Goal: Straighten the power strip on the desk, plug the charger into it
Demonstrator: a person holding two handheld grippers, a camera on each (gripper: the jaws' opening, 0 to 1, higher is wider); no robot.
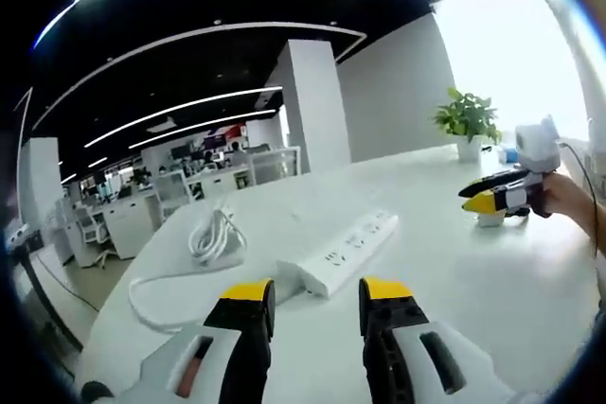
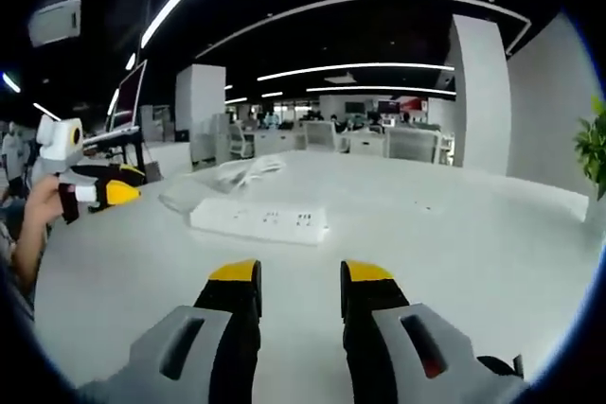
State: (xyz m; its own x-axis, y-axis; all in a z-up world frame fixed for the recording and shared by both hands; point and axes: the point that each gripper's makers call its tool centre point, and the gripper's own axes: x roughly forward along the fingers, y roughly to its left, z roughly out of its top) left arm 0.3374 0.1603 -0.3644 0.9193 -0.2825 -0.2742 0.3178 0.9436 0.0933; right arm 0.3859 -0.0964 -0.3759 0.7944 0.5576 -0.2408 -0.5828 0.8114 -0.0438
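The power strip (image 1: 346, 251) lies askew mid-counter, its near end just ahead of the left tool (image 1: 317, 292), jaws apart and empty; the right tool (image 2: 298, 274), also apart, sits farther back.

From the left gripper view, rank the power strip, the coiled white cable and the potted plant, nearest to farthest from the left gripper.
1. Power strip: just ahead of the left gripper, slightly right.
2. Coiled white cable: farther back, ahead and left on the desk.
3. Potted plant: far right, at the desk's back edge.
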